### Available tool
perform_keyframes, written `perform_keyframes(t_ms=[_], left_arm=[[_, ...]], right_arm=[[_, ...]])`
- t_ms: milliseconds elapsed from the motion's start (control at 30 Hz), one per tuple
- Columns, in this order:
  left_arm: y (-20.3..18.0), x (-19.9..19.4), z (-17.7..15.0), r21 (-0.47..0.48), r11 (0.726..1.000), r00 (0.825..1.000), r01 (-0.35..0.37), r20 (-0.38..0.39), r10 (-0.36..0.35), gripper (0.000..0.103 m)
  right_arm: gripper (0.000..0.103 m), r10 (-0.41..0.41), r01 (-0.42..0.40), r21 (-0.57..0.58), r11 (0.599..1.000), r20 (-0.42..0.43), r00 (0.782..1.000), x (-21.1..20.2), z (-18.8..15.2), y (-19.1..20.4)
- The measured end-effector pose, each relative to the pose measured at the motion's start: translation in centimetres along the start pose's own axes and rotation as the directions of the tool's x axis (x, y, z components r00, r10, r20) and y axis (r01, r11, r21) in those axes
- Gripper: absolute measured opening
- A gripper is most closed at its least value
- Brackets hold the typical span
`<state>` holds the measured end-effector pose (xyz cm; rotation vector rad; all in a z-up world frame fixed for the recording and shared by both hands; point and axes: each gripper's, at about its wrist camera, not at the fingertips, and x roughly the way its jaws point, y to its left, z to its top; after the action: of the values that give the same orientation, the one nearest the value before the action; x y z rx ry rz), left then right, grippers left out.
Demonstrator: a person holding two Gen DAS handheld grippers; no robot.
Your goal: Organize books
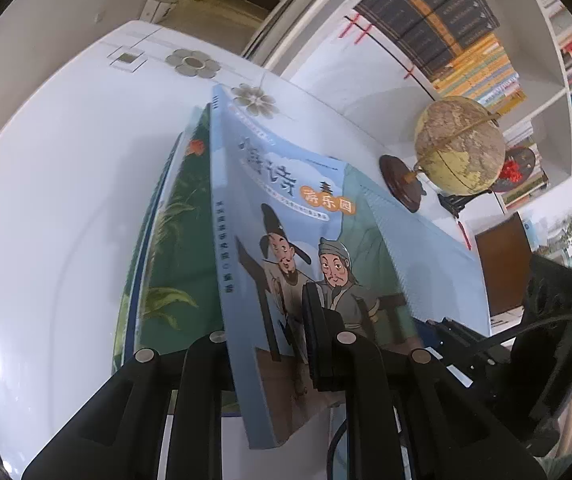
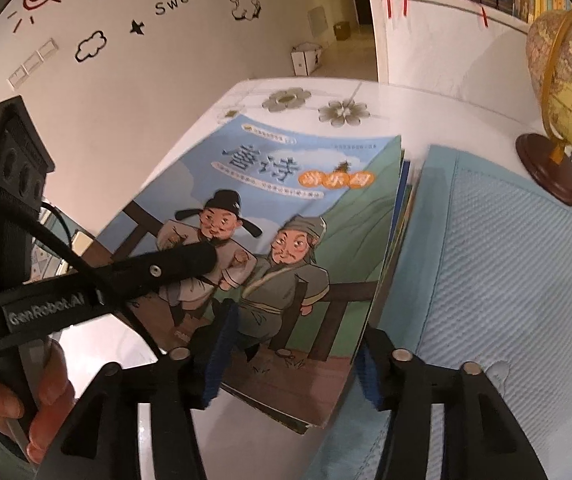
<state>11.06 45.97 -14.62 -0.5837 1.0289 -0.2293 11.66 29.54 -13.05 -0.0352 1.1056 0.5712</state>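
The light-blue paperback book with two cartoon men in old robes on its cover [image 2: 270, 216] has its long axis running away from me across the white table with grey flower prints [image 2: 426, 120], title end far, bottom edge near. It is tipped up on its spine side, leaning over a green-covered book [image 1: 174, 240] beneath it. My left gripper [image 1: 270, 344] points steeply down and is closed narrow on the blue book's near spine corner, one pad on the cover, the other behind it. My right gripper [image 2: 290, 356] also angles down at the book's near edge; its jaws stand part-way apart, straddling that edge without pressing it. To the right lies a pale-blue textured mat [image 2: 506, 280], with a yellowish globe on a dark wooden base [image 2: 566, 92] beyond.
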Motion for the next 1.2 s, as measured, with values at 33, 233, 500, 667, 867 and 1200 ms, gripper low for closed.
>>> perform_keyframes(t_ms=[33, 233, 500, 667, 867, 1200], left_arm=[[0.2, 0.0, 0.1, -0.002, 1.0, 1.0, -0.009, -0.002, 0.009, 0.014], [1.0, -0.3, 0.4, -0.009, 0.992, 0.992, -0.128, -0.003, 0.128, 0.017], [2.5, -1.4, 0.5, -0.044, 0.975, 0.976, -0.217, 0.021, 0.218, 0.021], [1.8, -1.8, -0.9, -0.024, 0.97, 0.97, -0.242, 0.02, 0.243, 0.021], [-0.2, -2.6, -3.8, 0.006, 0.98, 0.98, -0.2, 0.012, 0.199, 0.023], [-6.5, -2.1, -9.3, -0.003, 0.979, 0.979, -0.201, -0.014, 0.201, 0.025]], right_arm=[[0.057, -0.001, 0.001, 0.002, 1.0, -0.013, 1.0, 0.4, -0.1, -0.1], [0.058, -0.048, 0.049, 0.009, 0.999, -0.058, 0.997, 1.7, -0.4, -0.5], [0.069, -0.064, 0.065, 0.018, 0.998, -0.081, 0.995, 1.4, -0.9, -1.1], [0.075, -0.057, 0.063, 0.065, 0.996, -0.094, 0.994, 0.7, -2.2, -2.4], [0.076, -0.099, 0.112, 0.102, 0.988, -0.12, 0.988, -1.1, -5.1, -4.2], [0.077, -0.298, 0.333, 0.205, 0.92, -0.182, 0.937, -7.6, -11.7, -9.2]])
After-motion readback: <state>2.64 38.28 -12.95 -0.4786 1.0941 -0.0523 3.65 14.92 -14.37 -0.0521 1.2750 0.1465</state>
